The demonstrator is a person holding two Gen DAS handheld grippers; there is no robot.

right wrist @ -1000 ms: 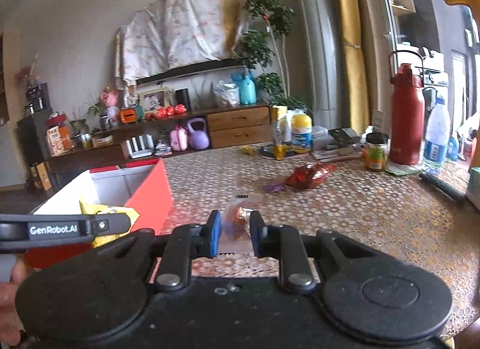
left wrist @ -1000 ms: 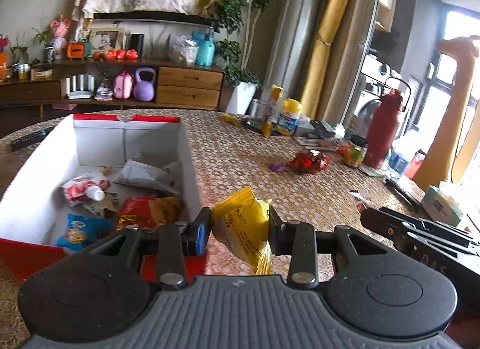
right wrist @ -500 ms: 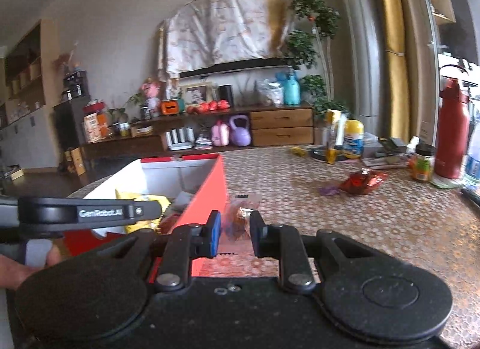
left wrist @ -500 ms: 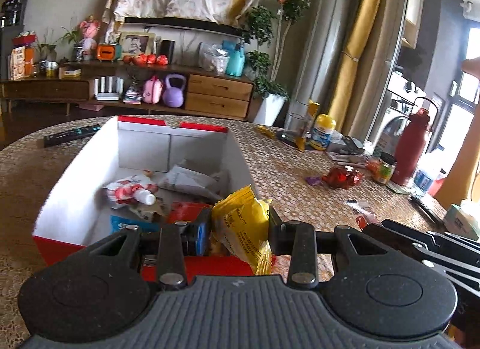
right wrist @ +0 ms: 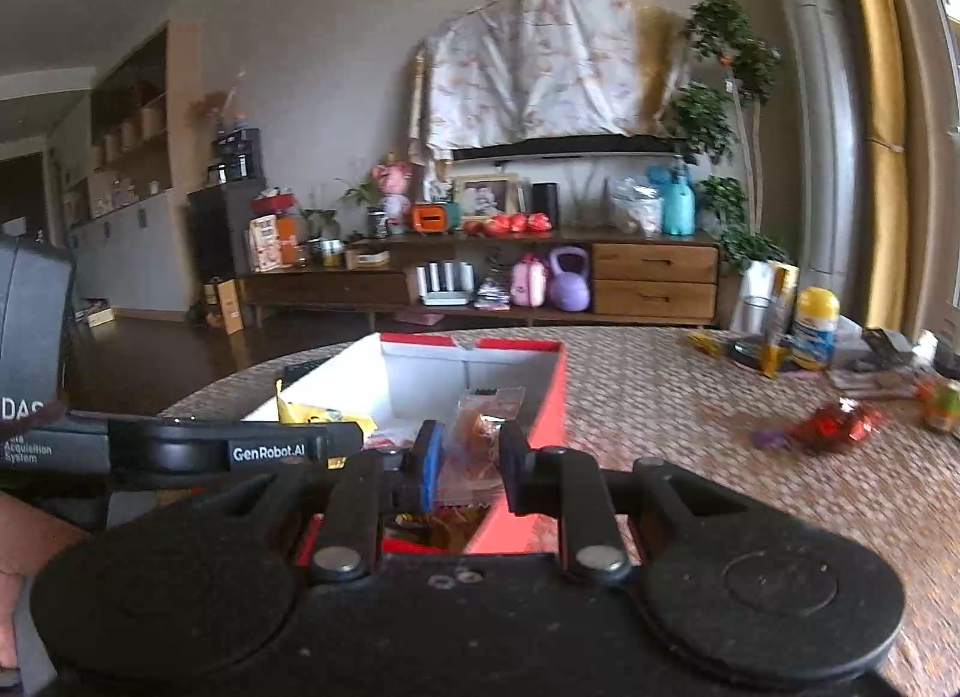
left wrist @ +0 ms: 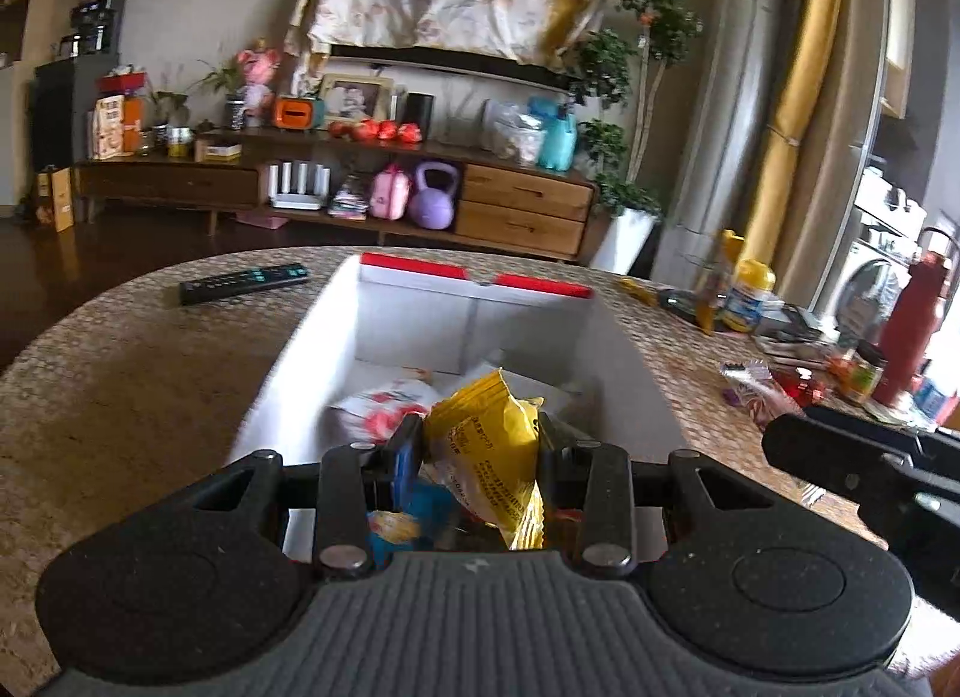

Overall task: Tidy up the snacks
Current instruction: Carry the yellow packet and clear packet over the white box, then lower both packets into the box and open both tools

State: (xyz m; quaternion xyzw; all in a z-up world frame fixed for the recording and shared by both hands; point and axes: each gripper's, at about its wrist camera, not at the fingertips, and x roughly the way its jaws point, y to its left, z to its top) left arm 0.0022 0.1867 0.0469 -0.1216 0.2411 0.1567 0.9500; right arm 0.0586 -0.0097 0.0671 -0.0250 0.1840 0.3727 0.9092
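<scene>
Yellow snack packet (left wrist: 487,445): we see it clamped between the pads of the left gripper (left wrist: 477,454), held up over the near end of the open box, its crinkled top edge pointing away from the camera.
Clear snack packet (right wrist: 474,439): we see it pinched in the right gripper (right wrist: 471,460), a see-through wrapper with orange-brown contents, hanging just inside the box's right-hand red wall.
Left gripper jaws: clenched on the yellow packet, with a blue pad showing on the left finger.
Right gripper jaws: clenched on the clear packet, drawn in narrow around it.
Box (left wrist: 420,316): red outside, white inside, lid off, standing on the table with its long side running away from us.
Box contents: we make out a white and red packet (left wrist: 378,409) on the floor of the box, something blue (left wrist: 420,508) below the yellow packet, and a pale wrapper further back; the rest is blurred.
Table (left wrist: 132,373): round edged, covered with a small-patterned beige cloth.
Remote control (left wrist: 243,282): black, lying on the table left of the box, apart from it.
Loose snacks: a red foil packet (right wrist: 837,427) lies on the cloth to the right, well apart from the box.
Far right of table: a yellow-capped jar (right wrist: 815,328) and a dark red flask (left wrist: 906,331) stand among clutter.
Other gripper in view: from the right wrist camera we see the left gripper's black side, with a bit of the person's hand (right wrist: 24,523) at the left edge.
</scene>
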